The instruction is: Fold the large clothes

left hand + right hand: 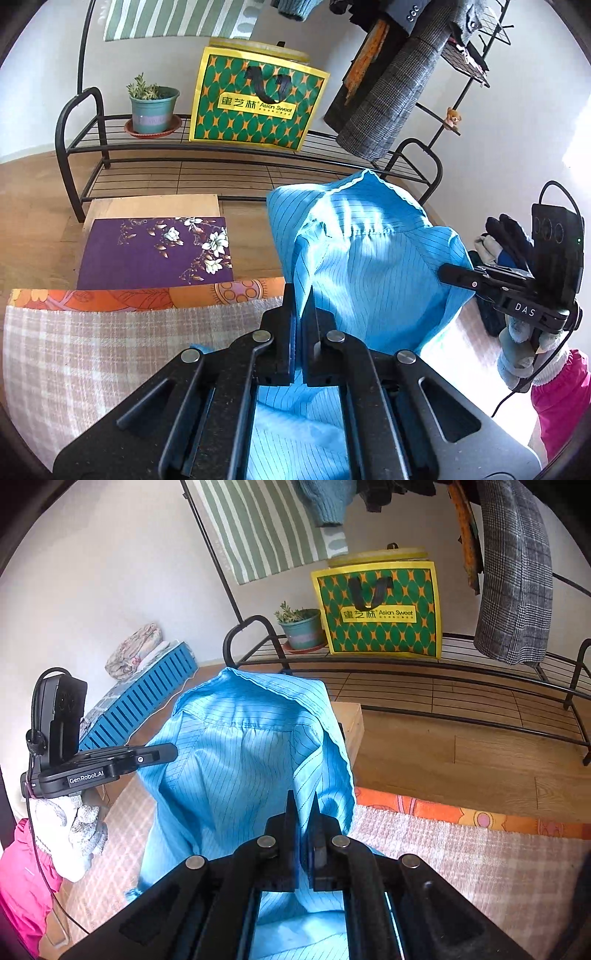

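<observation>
The left claw [302, 306] and the right claw [302, 812] are each clamped on the blue striped garment [369, 258], holding it up above the checked blanket [110, 350]. This looks like the lifting step; next, lay it flat near the blanket's far edge.

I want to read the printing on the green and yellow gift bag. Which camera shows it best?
The left wrist view: the gift bag faces it larger and nearer centre. The right wrist view shows it whole but smaller.
</observation>
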Available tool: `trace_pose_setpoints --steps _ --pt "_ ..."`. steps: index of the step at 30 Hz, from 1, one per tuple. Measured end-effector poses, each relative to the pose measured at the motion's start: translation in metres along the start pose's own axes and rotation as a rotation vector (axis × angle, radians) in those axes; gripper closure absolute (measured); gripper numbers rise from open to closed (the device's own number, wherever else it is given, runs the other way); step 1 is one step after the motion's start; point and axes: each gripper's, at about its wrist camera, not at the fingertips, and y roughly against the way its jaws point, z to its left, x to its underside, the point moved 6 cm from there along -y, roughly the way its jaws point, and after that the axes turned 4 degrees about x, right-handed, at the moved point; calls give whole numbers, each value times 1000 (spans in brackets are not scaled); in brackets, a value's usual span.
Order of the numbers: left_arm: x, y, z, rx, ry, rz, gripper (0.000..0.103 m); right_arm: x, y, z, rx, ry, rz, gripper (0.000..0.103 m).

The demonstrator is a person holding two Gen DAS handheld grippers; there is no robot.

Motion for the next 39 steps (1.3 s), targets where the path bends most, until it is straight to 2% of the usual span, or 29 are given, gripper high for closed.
trace_pose_setpoints --steps 8,12,18,26,31,34,37,39 --pt "44 82 -48 12 -29 -44 103 33 81 40 -15 -33 -41 103" --pt "77 118 -75 31 -39 -59 103 66 117 67 -16 -9 -37 103" --pt "146 153 -115 35 -90 -31 103 126 162 97 -10 19 -22 103" --pt "260 164 -134 27 -90 59 103 231 183 122 -5 58 51 103" --pt "320 157 -131 -27 -113 136 103 286 184 122 12 50 96 103" --pt "347 153 -127 -50 -120 197 103 306 186 123 55 75 123 95" --pt "358 167 -128 -46 -120 205 103 310 204 125 61 71 115 72" --pt "361 186 -131 -44 -139 187 99 310 229 130 57 83 87 71"
